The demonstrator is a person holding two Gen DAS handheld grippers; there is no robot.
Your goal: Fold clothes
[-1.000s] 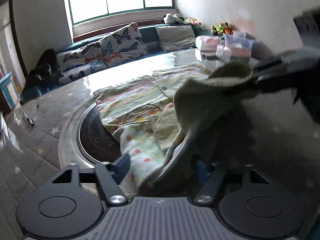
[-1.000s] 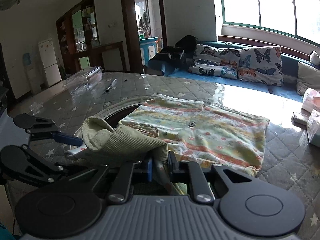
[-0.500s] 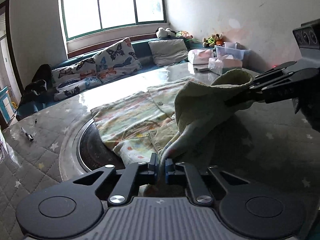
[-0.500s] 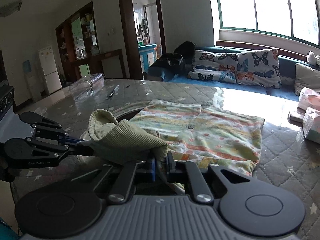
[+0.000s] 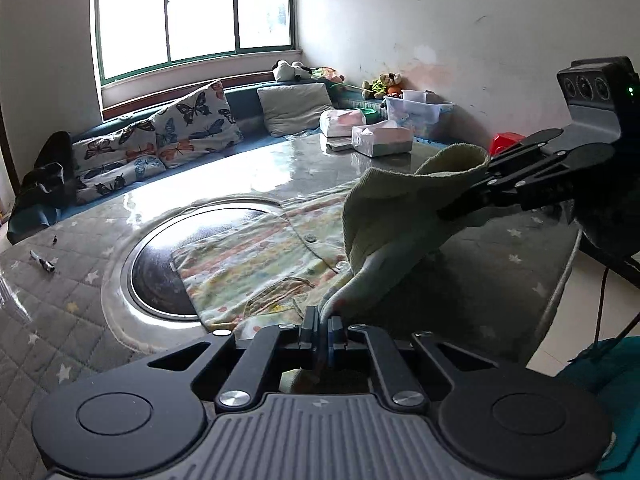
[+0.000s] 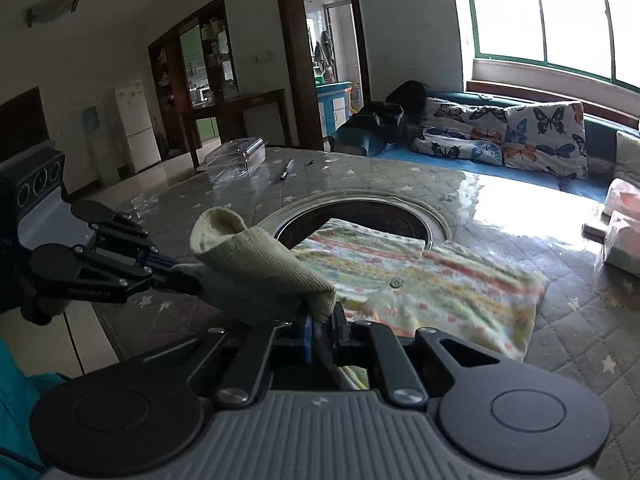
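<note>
Living room with a big window (image 5: pixel 192 16), a blue sofa beneath it and butterfly cushions (image 5: pixel 160 140) along the back. In front, a quilted grey bench (image 5: pixel 52 320) with star marks and a round dark inset (image 5: pixel 176 264) ringed in metal.

From the left wrist view, left to right: a marker pen (image 5: pixel 42 261) lying on the bench near the far left edge; then a pastel printed garment (image 5: pixel 256 264) spread flat, its near-left corner overlapping the round inset; then the left claw (image 5: pixel 323 328) at bottom centre, pinched tight on the pale edge of a sleeve (image 5: pixel 392 220) lifted off the bench. Ribbed green cuff of that sleeve held up at the right by the right claw (image 5: pixel 460 210), also clamped on the cloth. Sleeve stretched in the air between the two claws, above the garment's near-right part. Tissue box (image 5: pixel 382 140) and a clear storage tub (image 5: pixel 416 110) on the far side, well apart from the garment.

From the right wrist view, left to right: left claw (image 6: pixel 188 280) gripping the sleeve (image 6: pixel 256 268) end; a clear plastic box (image 6: pixel 236 156) far back on the bench; right claw (image 6: pixel 320 328) closed on the cloth at bottom centre; garment (image 6: pixel 420 276) flat to the right.
</note>
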